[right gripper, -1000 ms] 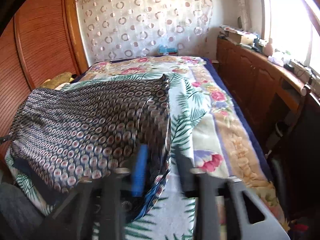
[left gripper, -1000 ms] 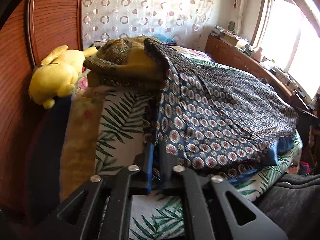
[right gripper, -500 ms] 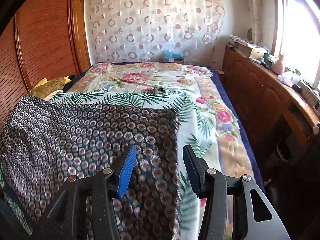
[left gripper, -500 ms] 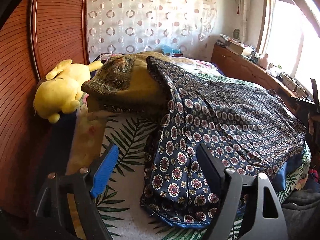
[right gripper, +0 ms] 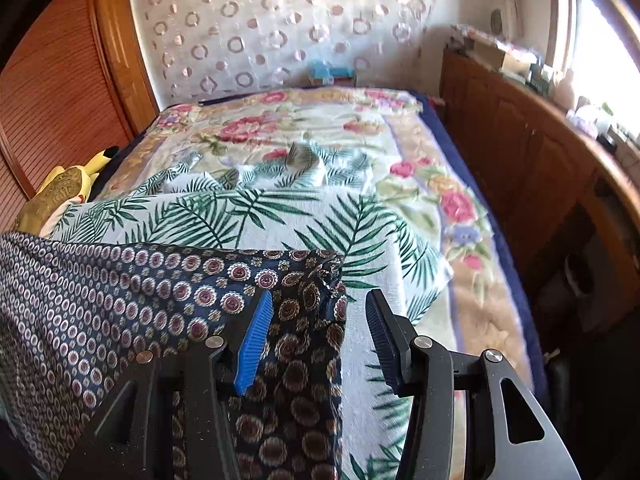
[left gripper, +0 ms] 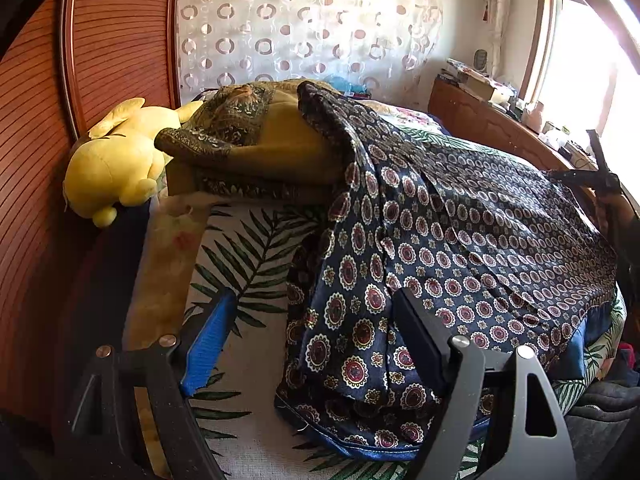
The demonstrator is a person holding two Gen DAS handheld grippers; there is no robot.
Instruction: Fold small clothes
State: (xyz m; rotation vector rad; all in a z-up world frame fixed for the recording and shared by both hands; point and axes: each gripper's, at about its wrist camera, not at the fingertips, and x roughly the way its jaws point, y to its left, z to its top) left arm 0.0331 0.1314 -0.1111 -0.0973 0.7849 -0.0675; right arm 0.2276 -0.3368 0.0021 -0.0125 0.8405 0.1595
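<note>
Navy patterned garment (left gripper: 460,240) lies under both grippers, jaws apart, angled downward.

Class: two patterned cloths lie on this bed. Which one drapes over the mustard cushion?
The navy medallion-print garment: its upper edge climbs over the mustard cushion. The palm-leaf sheet lies flat beneath both.

Navy medallion-print silky garment (left gripper: 460,240) released by left tongs (left gripper: 310,344), jaws just opened wide; corner dropped onto bed. Right tongs (right gripper: 318,332) shifted to garment's right edge, jaws parted.
</note>
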